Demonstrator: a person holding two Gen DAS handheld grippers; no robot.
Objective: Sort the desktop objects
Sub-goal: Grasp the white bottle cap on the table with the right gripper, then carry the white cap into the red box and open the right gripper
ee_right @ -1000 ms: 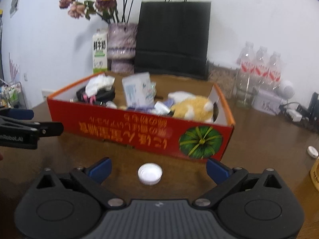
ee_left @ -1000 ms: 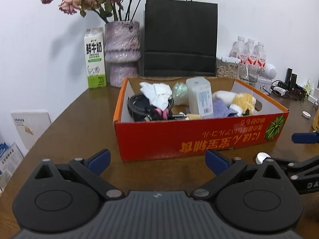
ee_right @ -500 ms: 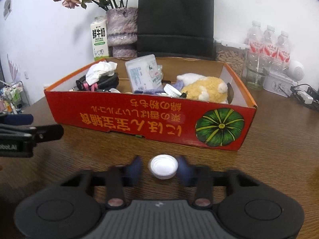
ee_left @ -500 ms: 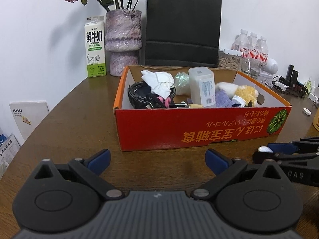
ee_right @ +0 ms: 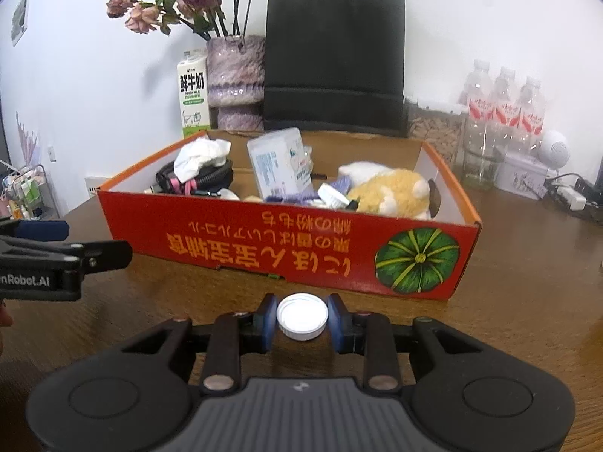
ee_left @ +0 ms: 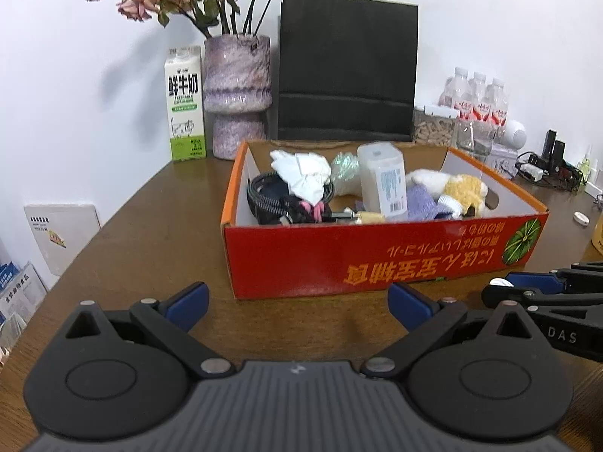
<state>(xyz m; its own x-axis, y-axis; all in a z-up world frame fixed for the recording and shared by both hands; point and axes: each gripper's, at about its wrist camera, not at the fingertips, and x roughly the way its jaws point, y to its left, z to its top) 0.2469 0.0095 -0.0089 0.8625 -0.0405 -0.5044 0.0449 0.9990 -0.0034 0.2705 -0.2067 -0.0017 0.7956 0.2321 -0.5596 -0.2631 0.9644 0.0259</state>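
A white round lid (ee_right: 302, 315) sits on the brown table just in front of the red cardboard box (ee_right: 286, 248), and my right gripper (ee_right: 302, 320) is shut on it, blue pads pressing both sides. From the left wrist view that lid (ee_left: 499, 283) peeks out between the right gripper's blue fingers (ee_left: 535, 281). My left gripper (ee_left: 297, 303) hovers open and empty before the box (ee_left: 377, 256). The box holds a black cable coil (ee_left: 267, 197), crumpled white tissue (ee_left: 305, 173), a white rectangular container (ee_left: 382, 180) and a yellow plush toy (ee_right: 392, 192).
Behind the box stand a milk carton (ee_left: 185, 105), a purple vase with dried roses (ee_left: 237, 94), a black paper bag (ee_left: 346, 67) and water bottles (ee_right: 505, 109). A small white cap (ee_left: 581, 218) lies at the right. Cables and a power strip (ee_right: 569, 196) sit far right.
The right gripper went from wide open to shut around the white lid. Both hands stayed nearly in place; the views shifted only slightly.
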